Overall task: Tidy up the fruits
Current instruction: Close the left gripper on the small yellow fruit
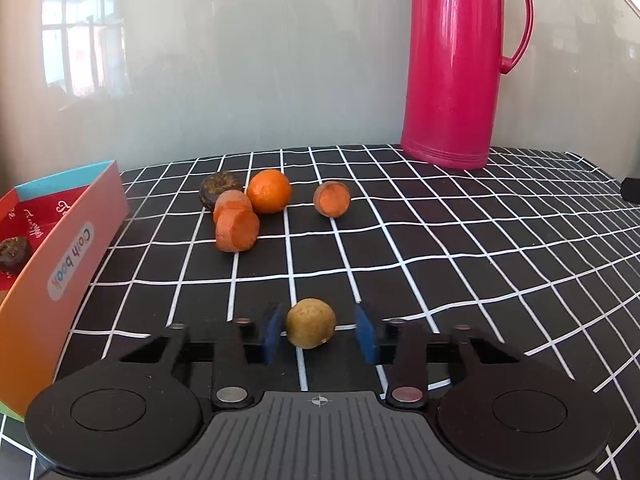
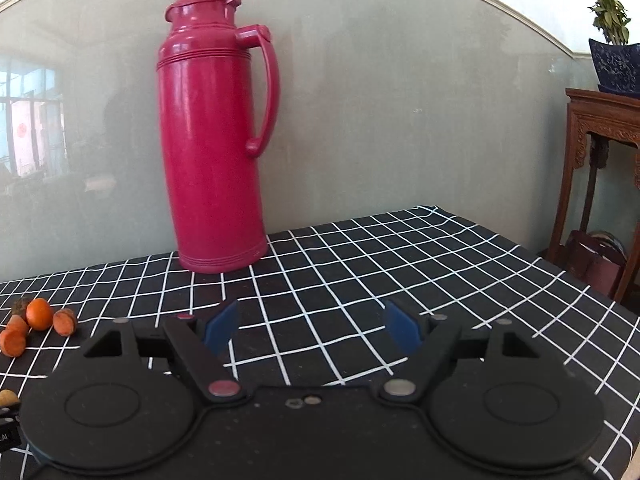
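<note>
**Both grippers low, jaws apart**

The left gripper (image 1: 320, 326) is tipped downward, its black fingers reaching forward with the blue pads (image 1: 273, 334) standing apart. A yellowish fruit (image 1: 311, 323) sits between them. The pad on the left of the view looks close enough to be brushing it, though that is hard to call from this angle, and the opposite pad is clearly off it. The right gripper (image 2: 312, 322) points ahead at a shallower tilt. Its jaws are spread wide, the blue pads (image 2: 219, 330) angled outward, with nothing between them.
</note>
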The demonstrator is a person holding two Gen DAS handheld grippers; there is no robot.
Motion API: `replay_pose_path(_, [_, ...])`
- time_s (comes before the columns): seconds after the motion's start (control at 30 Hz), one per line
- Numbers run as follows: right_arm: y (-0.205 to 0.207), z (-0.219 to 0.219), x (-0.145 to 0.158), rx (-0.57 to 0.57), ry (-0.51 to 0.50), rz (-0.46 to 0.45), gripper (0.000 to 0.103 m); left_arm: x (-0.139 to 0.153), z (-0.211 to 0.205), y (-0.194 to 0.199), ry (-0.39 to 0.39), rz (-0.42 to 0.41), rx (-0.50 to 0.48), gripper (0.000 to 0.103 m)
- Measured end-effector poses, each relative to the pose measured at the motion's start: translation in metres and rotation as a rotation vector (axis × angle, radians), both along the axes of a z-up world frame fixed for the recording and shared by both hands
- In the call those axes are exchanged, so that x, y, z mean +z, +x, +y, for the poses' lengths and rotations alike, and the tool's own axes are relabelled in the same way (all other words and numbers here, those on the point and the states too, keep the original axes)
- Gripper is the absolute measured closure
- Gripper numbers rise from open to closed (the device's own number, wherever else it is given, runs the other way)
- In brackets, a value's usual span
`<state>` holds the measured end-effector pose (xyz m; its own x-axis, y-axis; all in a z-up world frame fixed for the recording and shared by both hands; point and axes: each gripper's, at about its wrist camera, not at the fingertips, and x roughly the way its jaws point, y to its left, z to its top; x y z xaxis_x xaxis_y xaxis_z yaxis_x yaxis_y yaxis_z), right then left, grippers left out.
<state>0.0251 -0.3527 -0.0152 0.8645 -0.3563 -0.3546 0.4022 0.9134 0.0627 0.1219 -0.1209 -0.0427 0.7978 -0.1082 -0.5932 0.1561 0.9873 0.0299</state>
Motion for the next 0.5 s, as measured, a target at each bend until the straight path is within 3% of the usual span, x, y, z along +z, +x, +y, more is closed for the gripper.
replay_pose_path(0.5, [0.006,0.012,0.001,0.018,-0.001,0.014,0.024,0.02,0.019,-0.014,-0.023,-0.078,0.006,0.077])
